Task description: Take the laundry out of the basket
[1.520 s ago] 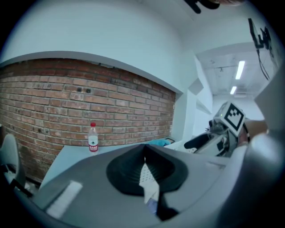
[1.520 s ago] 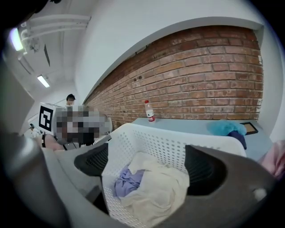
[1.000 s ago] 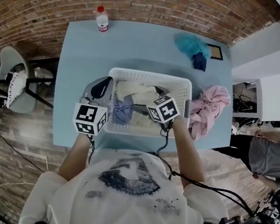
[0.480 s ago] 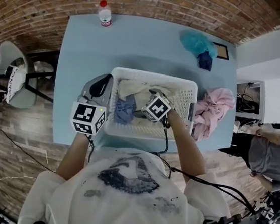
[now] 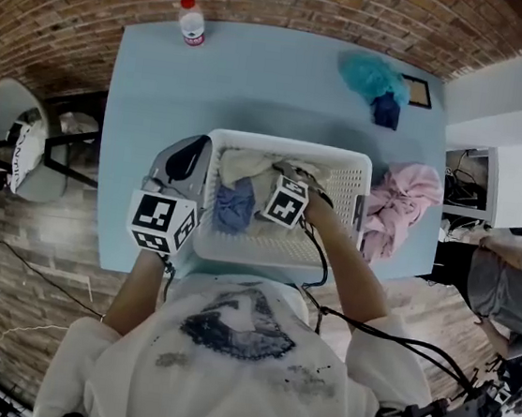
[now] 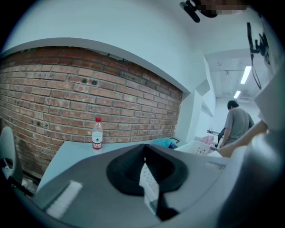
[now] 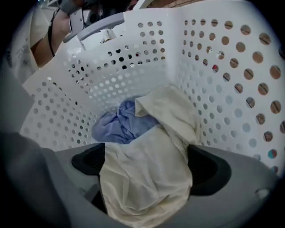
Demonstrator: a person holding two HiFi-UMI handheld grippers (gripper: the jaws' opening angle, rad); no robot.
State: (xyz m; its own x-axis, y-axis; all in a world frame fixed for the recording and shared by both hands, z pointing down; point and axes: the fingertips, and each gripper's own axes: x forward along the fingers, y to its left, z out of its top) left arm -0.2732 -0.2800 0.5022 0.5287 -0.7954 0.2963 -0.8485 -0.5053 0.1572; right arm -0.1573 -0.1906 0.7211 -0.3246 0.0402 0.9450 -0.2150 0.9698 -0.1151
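Cream fabric fills the gap of the right gripper (image 7: 147, 162), which is down inside the white laundry basket (image 5: 340, 180) at the middle of the light blue table (image 5: 257, 89). Its jaws stand wide apart, one on each side of the cream garment (image 7: 147, 191), and have not pinched it. The left gripper (image 6: 144, 169) is just left of the basket, outside it, with its jaws together and no laundry in them.

Risks, as judged:
- The cream garment is bunched and bulky. A close on the loose top fold alone could let it slide out on the lift.
- The cream garment overlies the edge of a blue garment (image 7: 118, 124) beside it. The lift could drag the blue one up and drop it over the rim.
- The basket is light perforated plastic and nothing braces it. A snag of cloth in the holes could tip or shift it toward the near edge of the table.

Count:
- Baskets: one.
- Garments visible in the basket: two, cream and blue. Anything beneath them cannot be seen.
- Items out on the table: three. A pink garment (image 5: 394, 205) lies just right of the basket, and a teal cloth (image 5: 372, 75) lies at the far right with a dark blue item (image 5: 384, 109) touching it.
- Water bottles (image 5: 191, 22): one, upright at the far left edge.
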